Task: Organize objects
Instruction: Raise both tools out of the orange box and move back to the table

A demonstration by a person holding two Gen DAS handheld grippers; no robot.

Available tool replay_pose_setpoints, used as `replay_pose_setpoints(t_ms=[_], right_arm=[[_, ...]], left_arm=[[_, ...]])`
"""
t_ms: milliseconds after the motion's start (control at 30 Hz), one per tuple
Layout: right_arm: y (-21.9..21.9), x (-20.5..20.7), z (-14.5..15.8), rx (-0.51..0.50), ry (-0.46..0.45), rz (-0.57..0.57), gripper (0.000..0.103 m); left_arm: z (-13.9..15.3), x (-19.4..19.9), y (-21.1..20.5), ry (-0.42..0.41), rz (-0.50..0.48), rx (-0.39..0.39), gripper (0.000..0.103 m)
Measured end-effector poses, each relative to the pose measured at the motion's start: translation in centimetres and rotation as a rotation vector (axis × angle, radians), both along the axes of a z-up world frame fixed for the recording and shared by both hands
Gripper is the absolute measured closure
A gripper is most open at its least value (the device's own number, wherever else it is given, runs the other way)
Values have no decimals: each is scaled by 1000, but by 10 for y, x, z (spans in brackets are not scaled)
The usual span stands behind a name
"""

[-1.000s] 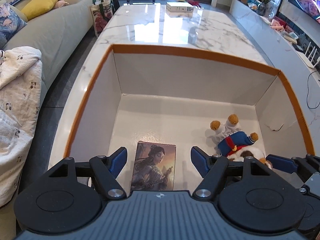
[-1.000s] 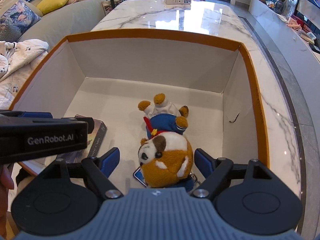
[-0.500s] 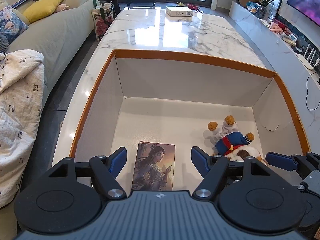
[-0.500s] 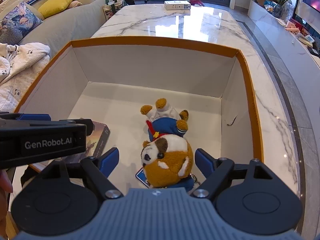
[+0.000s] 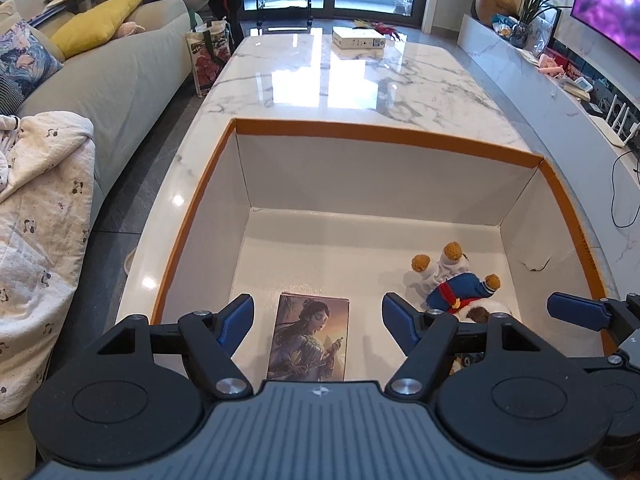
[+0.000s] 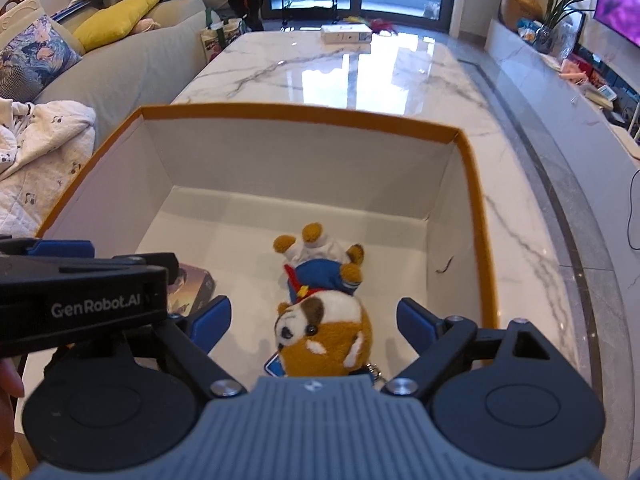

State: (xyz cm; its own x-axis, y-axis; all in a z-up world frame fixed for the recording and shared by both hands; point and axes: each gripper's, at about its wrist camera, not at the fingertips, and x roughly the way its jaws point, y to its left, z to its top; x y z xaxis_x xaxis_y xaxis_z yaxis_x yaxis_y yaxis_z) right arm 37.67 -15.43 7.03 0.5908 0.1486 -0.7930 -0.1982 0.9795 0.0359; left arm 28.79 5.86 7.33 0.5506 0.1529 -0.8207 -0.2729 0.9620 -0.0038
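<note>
A white box with an orange rim (image 5: 384, 136) (image 6: 304, 114) stands on the marble table. On its floor lies a picture card of a woman (image 5: 310, 338), between and below the pads of my left gripper (image 5: 318, 320), which is open and clear of it. A plush dog in a blue sailor suit (image 6: 324, 308) (image 5: 456, 280) lies on its back to the right. My right gripper (image 6: 314, 322) straddles the dog's head with its jaws opening; the pads stand apart from the plush. The card's corner (image 6: 192, 284) shows past the left gripper's body.
A small white carton (image 5: 358, 37) sits at the table's far end. A grey sofa with a yellow cushion (image 5: 96, 30) and a white blanket (image 5: 36, 216) runs along the left. A low TV shelf (image 5: 560, 80) runs along the right. A fingertip (image 6: 8, 380) shows at the left edge.
Both views have drawn back from the box, so more of the table shows. The right gripper's pads have spread wider from the plush dog. Card and dog lie where they were.
</note>
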Motion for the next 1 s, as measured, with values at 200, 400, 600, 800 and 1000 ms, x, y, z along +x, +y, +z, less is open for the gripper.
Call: replay_pose_setpoints(t_ms=[200,400,600,800,1000], right_arm=[[-4,-7,10,-1,-34,-13,13],[-5,-26,24,-10,-107,-28,13],[-4,-50,36,-20,-165,-20,13],[-7,-78,47,-47,-209,-6,12],[-10,-116,60,-76,-265,24,11]], left_arm=[[11,-8,-3,-37,6,13,20],[20,-22,-5,-81,26,14,20],[30,-46,-2,-122,54,-11,20],[40,-73,-4,-155,57,48,17],[47,-103,-7,-176,35,120,17]])
